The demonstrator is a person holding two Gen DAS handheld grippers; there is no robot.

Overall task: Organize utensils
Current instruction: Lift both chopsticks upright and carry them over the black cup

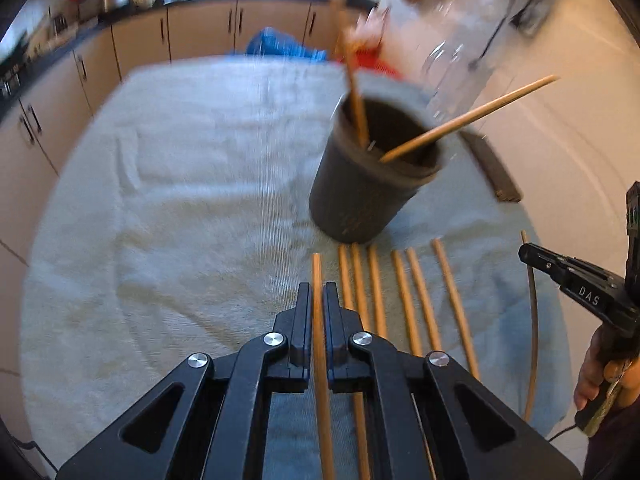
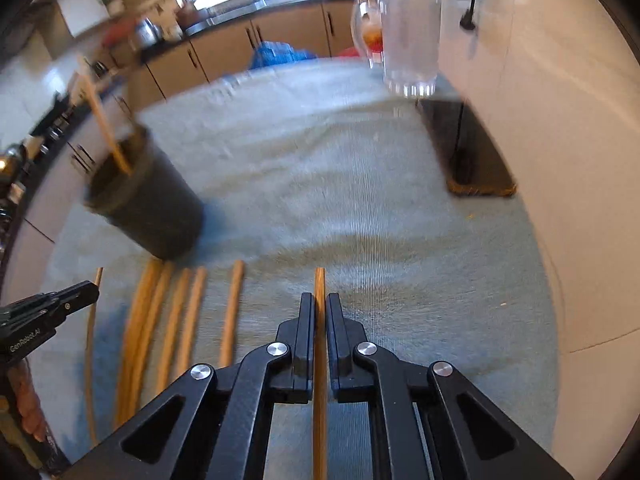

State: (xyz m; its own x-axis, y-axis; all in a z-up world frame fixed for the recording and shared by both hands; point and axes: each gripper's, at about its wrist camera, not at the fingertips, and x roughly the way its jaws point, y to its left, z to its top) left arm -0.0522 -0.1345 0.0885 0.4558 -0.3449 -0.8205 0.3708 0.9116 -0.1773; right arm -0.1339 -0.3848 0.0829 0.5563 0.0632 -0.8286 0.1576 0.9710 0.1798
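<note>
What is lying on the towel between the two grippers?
Loose wooden chopsticks lie side by side on the towel between the left gripper and right gripper, in the right wrist view.

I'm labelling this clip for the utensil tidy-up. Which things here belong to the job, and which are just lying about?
Job:
left gripper, chopstick clamped
right gripper, chopstick clamped
loose chopsticks
dark holder cup

Lying about:
glass mug
dark mat
towel

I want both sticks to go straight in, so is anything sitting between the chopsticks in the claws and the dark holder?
Nothing visible blocks the way. The left claw and right claw each grip a chopstick, and only bare towel lies before the dark holder. Two chopsticks already lean inside, leaving room at its mouth.
</note>
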